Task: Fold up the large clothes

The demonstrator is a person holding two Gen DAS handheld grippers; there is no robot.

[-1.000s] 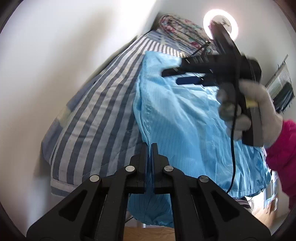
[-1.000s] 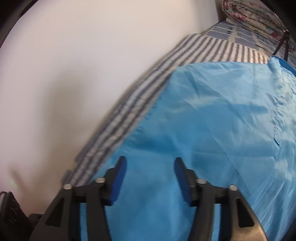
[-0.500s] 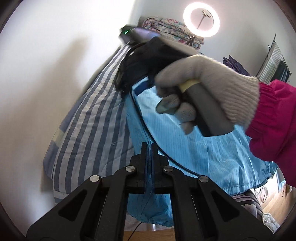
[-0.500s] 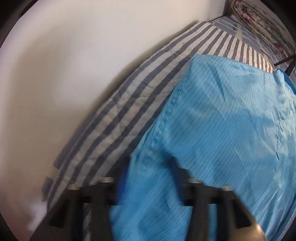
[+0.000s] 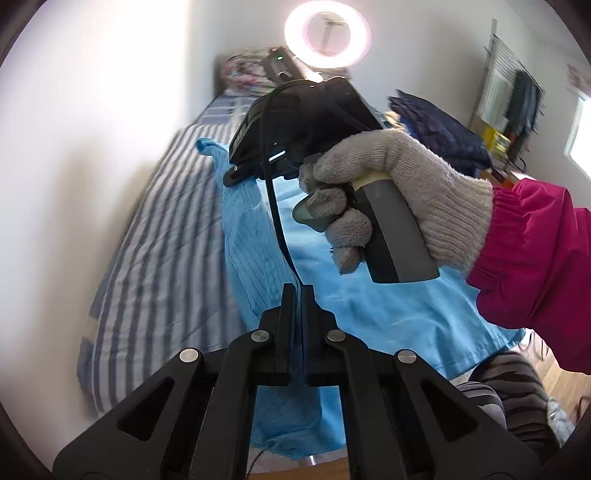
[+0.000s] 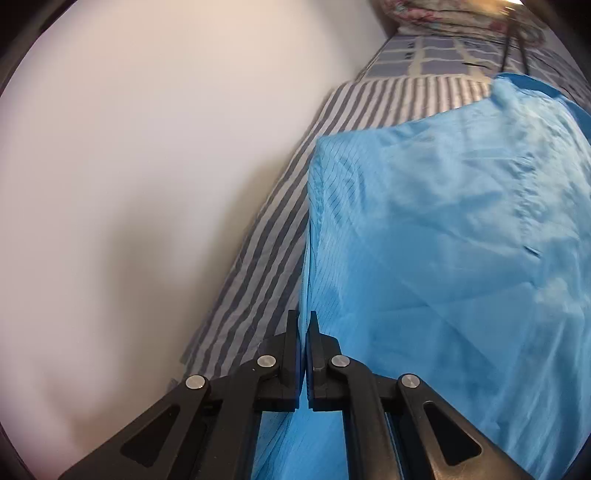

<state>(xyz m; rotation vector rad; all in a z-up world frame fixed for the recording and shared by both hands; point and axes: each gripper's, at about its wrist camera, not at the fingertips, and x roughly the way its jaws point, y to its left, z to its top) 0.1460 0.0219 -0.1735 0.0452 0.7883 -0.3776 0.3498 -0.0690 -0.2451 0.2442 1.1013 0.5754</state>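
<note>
A large light-blue pinstriped garment (image 5: 369,306) lies spread over the striped bed sheet (image 5: 159,258). In the left wrist view my left gripper (image 5: 298,291) is shut, and a strip of the blue cloth shows between its pads at the garment's near left edge. In the right wrist view my right gripper (image 6: 303,317) is shut on the left edge of the same garment (image 6: 443,240), which rises from the sheet (image 6: 258,288) into the jaws. A grey-gloved hand (image 5: 388,184) with a pink sleeve holds the right tool above the cloth.
A white wall (image 5: 74,147) runs close along the bed's left side. A ring light (image 5: 327,35) and a floral bundle (image 5: 243,70) stand at the bed's far end. Dark clothes (image 5: 439,140) are piled at the right, and the person's striped leg (image 5: 506,391) shows at the lower right.
The right gripper's jaws have shut on the garment's left edge and lifted it. The gloved hand with the right tool has moved nearer and lower in the left wrist view. The left gripper stays shut.
</note>
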